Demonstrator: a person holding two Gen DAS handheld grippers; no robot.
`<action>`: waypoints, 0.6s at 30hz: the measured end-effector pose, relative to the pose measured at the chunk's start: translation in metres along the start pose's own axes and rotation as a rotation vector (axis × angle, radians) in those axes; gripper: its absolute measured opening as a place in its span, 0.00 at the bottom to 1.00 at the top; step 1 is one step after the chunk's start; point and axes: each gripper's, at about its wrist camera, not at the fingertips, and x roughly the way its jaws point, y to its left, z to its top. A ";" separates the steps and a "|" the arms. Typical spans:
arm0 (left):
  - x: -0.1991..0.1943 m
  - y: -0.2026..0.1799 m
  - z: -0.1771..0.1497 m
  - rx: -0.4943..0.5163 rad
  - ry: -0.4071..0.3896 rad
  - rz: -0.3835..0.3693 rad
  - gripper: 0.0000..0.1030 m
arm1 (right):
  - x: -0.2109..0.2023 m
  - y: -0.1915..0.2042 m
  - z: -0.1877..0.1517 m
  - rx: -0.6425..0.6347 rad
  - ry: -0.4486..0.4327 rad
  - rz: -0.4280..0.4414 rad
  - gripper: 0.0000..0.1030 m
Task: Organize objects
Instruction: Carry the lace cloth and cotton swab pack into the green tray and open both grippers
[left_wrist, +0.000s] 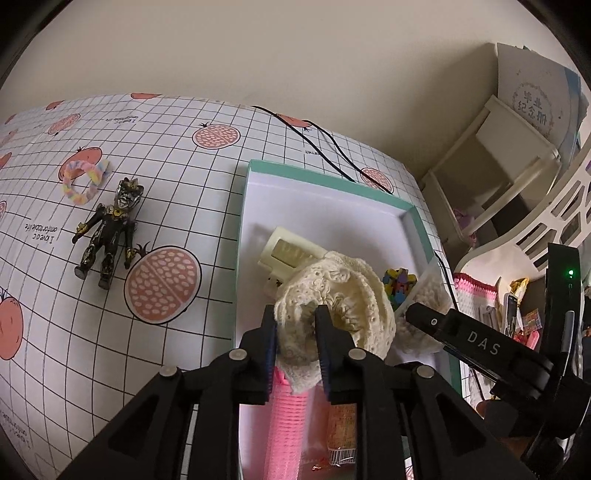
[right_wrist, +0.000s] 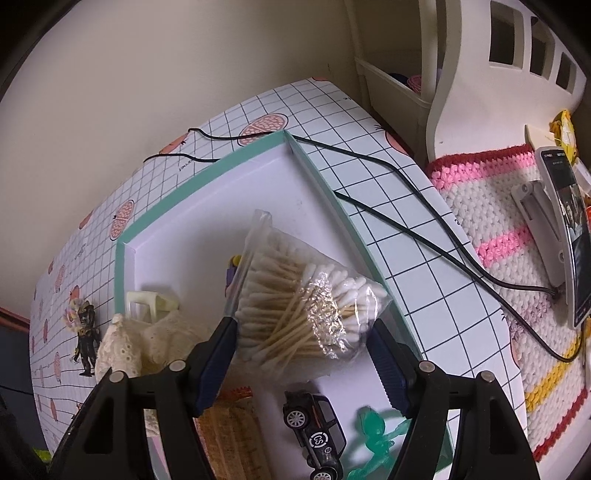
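A cream lace cloth (left_wrist: 343, 288) hangs bunched over the white box with a teal rim (left_wrist: 332, 181), and my left gripper (left_wrist: 295, 314) is shut on its lower fold. In the right wrist view the same cloth (right_wrist: 129, 347) shows at the box's left side. My right gripper (right_wrist: 303, 326) stands open inside the box (right_wrist: 207, 166), its fingertips on either side of a clear bag of cotton swabs (right_wrist: 295, 295). A black figure toy (left_wrist: 107, 236) and a pastel scrunchie (left_wrist: 85, 179) lie on the checked tablecloth left of the box.
The box also holds a cream plastic piece (left_wrist: 291, 251), a colourful block toy (left_wrist: 399, 286), a pink mesh item (left_wrist: 288, 424), a black toy car (right_wrist: 314, 432) and a green figure (right_wrist: 376, 435). Black cables (right_wrist: 406, 229) cross the table to a clipped phone (right_wrist: 569, 236) on a crochet mat (right_wrist: 498, 221).
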 end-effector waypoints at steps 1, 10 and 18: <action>-0.001 0.001 0.000 -0.002 0.000 0.000 0.21 | -0.001 0.000 0.000 0.002 0.000 0.000 0.73; -0.009 0.005 0.002 -0.022 -0.016 -0.004 0.29 | -0.013 0.008 0.000 -0.017 -0.020 -0.001 0.78; -0.016 0.007 0.003 -0.025 -0.030 -0.001 0.40 | -0.022 0.020 -0.002 -0.063 -0.038 -0.005 0.79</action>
